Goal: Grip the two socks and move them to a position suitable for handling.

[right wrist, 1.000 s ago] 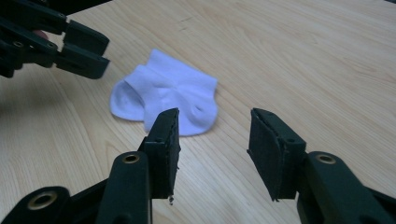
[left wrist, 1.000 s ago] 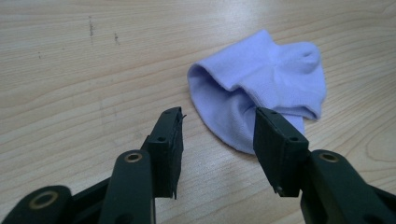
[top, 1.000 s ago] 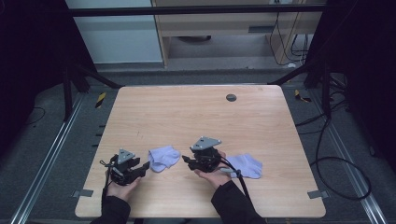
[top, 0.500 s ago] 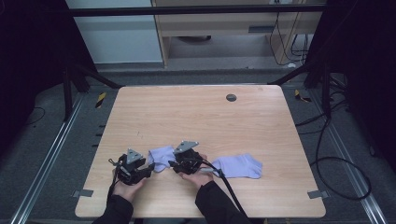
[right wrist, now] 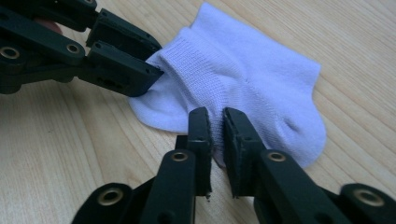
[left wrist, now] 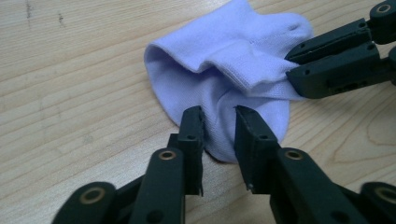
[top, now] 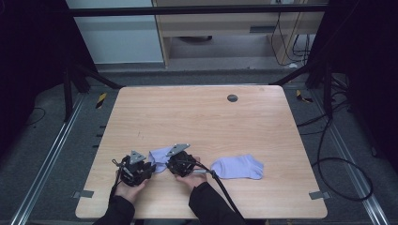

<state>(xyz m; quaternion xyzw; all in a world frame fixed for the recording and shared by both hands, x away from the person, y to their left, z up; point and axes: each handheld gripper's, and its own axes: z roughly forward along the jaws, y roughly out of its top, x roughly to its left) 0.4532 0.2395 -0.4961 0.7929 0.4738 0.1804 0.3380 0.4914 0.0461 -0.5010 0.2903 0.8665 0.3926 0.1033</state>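
A lavender ankle sock lies crumpled near the table's front edge, between my two grippers. My left gripper comes at it from the left, and in the left gripper view it is shut on a fold of the sock. My right gripper comes from the right. In the right gripper view it pinches the sock's lower edge. Each view also shows the other gripper clamped on the ribbed cuff: the right gripper and the left gripper.
A second lavender sock lies flat just right of my right hand, with the right gripper's cable trailing beside it. The wooden table has a round dark grommet at the back. Metal frame legs and cables surround the table.
My right gripper has moved left, away from the flat sock, to the crumpled one. My left gripper has shifted slightly right. Both now grip that sock.
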